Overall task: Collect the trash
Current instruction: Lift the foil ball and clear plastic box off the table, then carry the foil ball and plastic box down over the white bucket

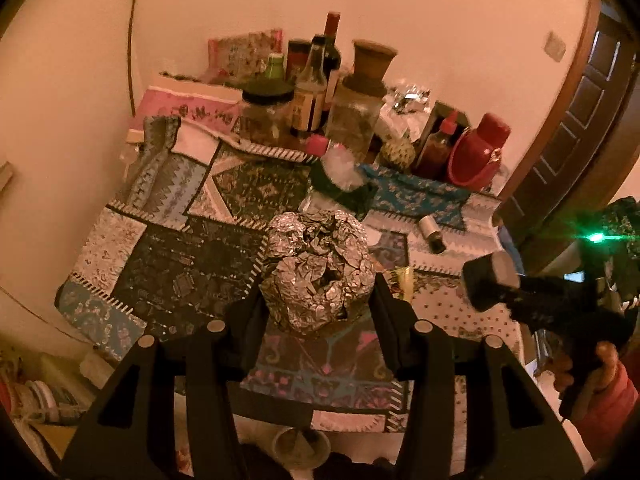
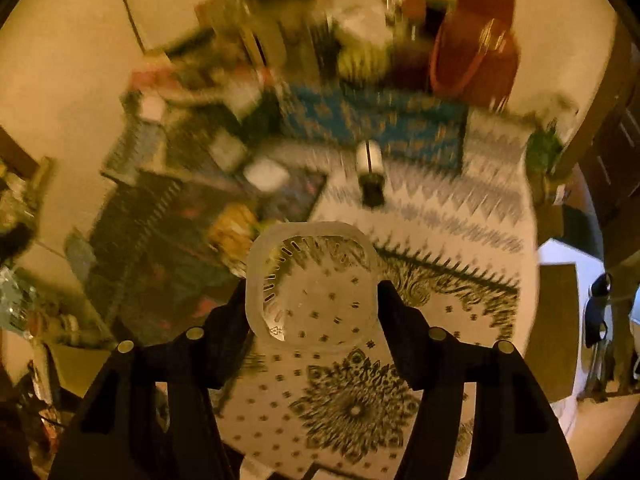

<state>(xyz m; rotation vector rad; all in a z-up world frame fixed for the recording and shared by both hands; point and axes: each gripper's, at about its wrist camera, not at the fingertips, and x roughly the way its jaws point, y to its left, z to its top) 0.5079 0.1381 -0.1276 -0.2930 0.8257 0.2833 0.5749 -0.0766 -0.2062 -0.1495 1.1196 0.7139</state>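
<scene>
Black fingers (image 1: 256, 320) of the left tool (image 1: 320, 312) fill the bottom of the left view, pinching a crumpled foil ball (image 1: 318, 268) from both sides. That ball is silver, deeply creased, with a dark hollow near its front, and it sits above the patchwork cloth (image 1: 192, 264) covering the bench (image 1: 132, 136). The right tool (image 2: 312, 304) pinches a clear plastic cup (image 2: 312, 284) with a rounded-square rim; the dotted cloth shows through its bottom. From the left view, the right tool (image 1: 492, 280) appears at the right edge, apart from the foil.

At the far end of the bench stand crowded bottles (image 1: 316, 76) and jars (image 1: 354, 116), with a red flask (image 1: 480, 152) to their right. A small cylinder (image 2: 370, 172), white at one end and dark at the other, lies on the cloth beyond the cup.
</scene>
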